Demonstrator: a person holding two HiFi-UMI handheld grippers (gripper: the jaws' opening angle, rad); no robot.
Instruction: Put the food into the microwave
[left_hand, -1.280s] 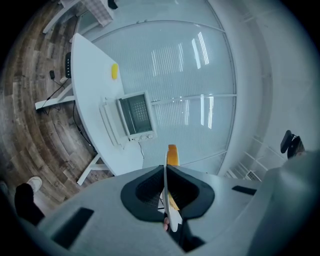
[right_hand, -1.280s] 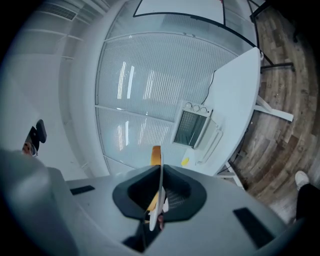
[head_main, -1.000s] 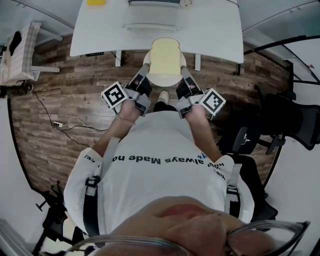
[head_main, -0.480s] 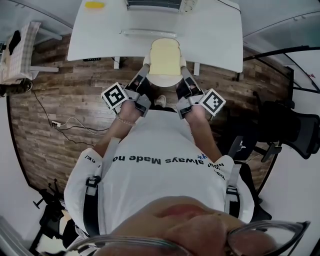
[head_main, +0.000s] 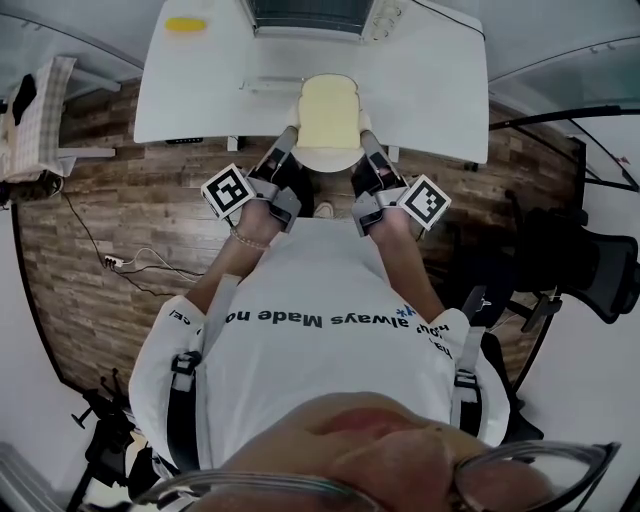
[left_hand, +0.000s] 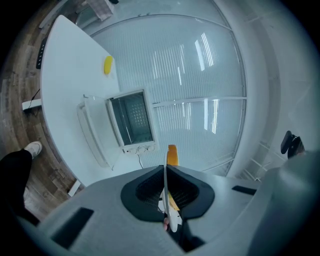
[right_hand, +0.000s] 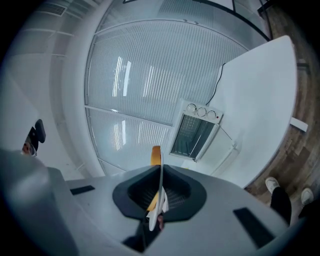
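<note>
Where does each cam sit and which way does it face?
Head view: on the head, looking down; torso, forearms, left gripper and right gripper holding the plate of toast before the microwave.
Left gripper view: on the left gripper, aimed along its jaws, shut on the plate, at the microwave; one shoe shows.
Right gripper view: likewise on the right gripper; shoes show.
Shared: all see plate and microwave.

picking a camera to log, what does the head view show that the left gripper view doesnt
Only the head view: the top face of the toast, flat on the plate, with the left gripper and right gripper at opposite rims; also a black chair.
Only the left gripper view: its jaws shut on the plate rim, seen edge-on, and the ribbed glass wall behind the microwave.
Both: the white table, the microwave, the yellow object.
</note>
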